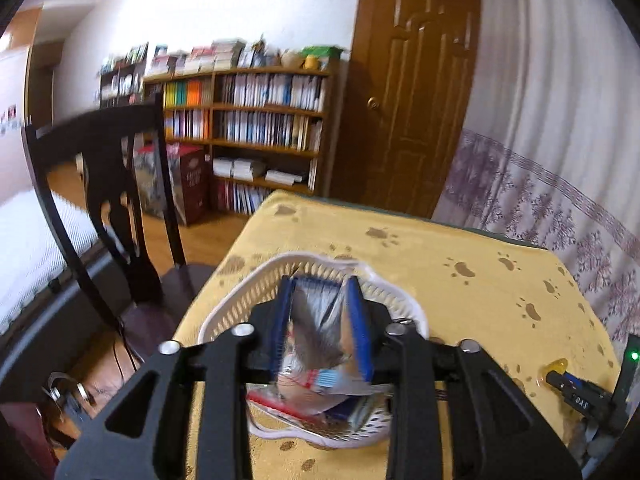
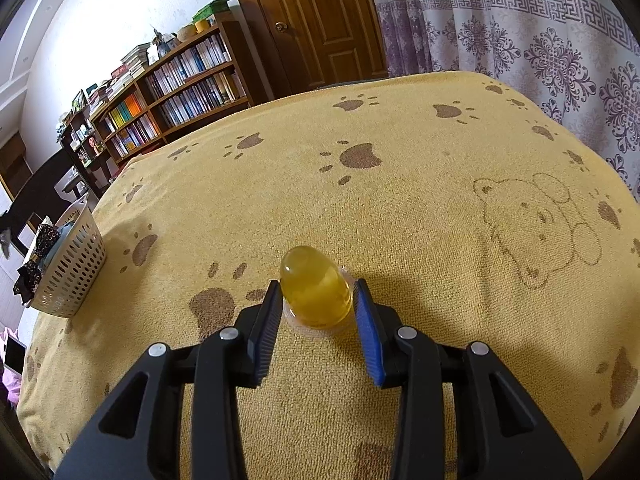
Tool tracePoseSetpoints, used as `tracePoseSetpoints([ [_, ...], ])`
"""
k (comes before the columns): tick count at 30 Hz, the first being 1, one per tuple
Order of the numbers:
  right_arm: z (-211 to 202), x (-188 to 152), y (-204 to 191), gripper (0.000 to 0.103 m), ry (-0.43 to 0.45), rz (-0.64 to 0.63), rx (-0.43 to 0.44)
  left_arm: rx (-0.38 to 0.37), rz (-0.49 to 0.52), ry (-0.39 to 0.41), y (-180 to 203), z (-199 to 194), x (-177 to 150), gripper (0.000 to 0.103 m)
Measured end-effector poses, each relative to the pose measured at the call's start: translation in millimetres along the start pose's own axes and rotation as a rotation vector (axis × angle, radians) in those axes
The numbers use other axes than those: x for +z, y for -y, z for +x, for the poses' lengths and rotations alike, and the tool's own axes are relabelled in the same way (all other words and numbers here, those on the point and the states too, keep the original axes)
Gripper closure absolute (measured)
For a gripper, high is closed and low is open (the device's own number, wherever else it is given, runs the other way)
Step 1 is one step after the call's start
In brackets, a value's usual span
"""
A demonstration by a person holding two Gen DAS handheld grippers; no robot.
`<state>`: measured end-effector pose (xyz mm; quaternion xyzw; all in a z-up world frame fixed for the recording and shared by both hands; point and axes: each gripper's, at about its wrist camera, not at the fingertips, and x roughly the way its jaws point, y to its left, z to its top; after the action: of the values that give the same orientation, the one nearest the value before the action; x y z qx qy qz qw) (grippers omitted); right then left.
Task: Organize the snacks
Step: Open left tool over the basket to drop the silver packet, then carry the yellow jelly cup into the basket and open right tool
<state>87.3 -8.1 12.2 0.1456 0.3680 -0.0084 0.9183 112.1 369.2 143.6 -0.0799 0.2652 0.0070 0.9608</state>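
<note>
So the left gripper [image 1: 320, 292] is clamped on a crinkly snack packet [image 1: 316, 340], both blue pads pressed against its sides, and it hangs right over the white slotted basket [image 1: 400, 300]. The basket sits at the table's left edge on the yellow paw-print towel [image 1: 460, 292], and there are already a few other wrappers [image 1: 320, 404] lying inside, under the held packet. The shot is a bit motion-blurred, so I can't read any label.

Over on the right wrist camera, the right gripper [image 2: 318, 300] has its jaws spread moderately wide around a yellow jelly cup [image 2: 316, 292] — the cup stands dome-up on the towel with its clear rim flat on the cloth. The left finger looks to be just touching the cup's side; the right one has a sliver of gap. Not gripped, as far as I can tell.

From that view the basket is way off at 9 o'clock, well apart from the jelly, with open towel between them. A printed bear outline [image 2: 536, 232] is at about 2 o'clock.

Around the table: a dark wooden chair [image 1: 112, 208] at 9 o'clock of the left view, a bookshelf [image 1: 256, 132] at 11, a brown door [image 1: 420, 92] at 1, and a patterned curtain [image 1: 560, 160] at 3.
</note>
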Motion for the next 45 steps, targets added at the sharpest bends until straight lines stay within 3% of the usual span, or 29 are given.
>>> tracePoseSetpoints([
  [2, 0, 0, 0, 0.066, 0.000, 0.000, 0.000, -0.003, -0.043, -0.029, -11, 11, -3, 0.041],
  [4, 0, 0, 0, 0.065, 0.001, 0.001, 0.001, 0.004, -0.051, -0.045, -14, 17, -5, 0.041],
  [6, 0, 0, 0, 0.065, 0.000, 0.001, 0.001, 0.011, -0.060, -0.044, -15, 18, -4, 0.033],
  [15, 3, 1, -1, 0.064, -0.010, -0.006, -0.011, 0.083, -0.080, 0.037, -27, -3, 4, 0.013],
  [28, 22, 14, -27, 0.061, -0.043, -0.098, -0.112, 0.185, -0.129, 0.133, -51, -35, 12, 0.009],
  [33, 24, 14, -31, 0.069, -0.037, -0.101, -0.153, 0.186, -0.135, 0.134, -53, -37, 12, 0.009],
  [45, -2, 23, -60, 0.069, 0.010, -0.075, -0.066, 0.185, -0.132, 0.144, -52, -38, 10, 0.009],
])
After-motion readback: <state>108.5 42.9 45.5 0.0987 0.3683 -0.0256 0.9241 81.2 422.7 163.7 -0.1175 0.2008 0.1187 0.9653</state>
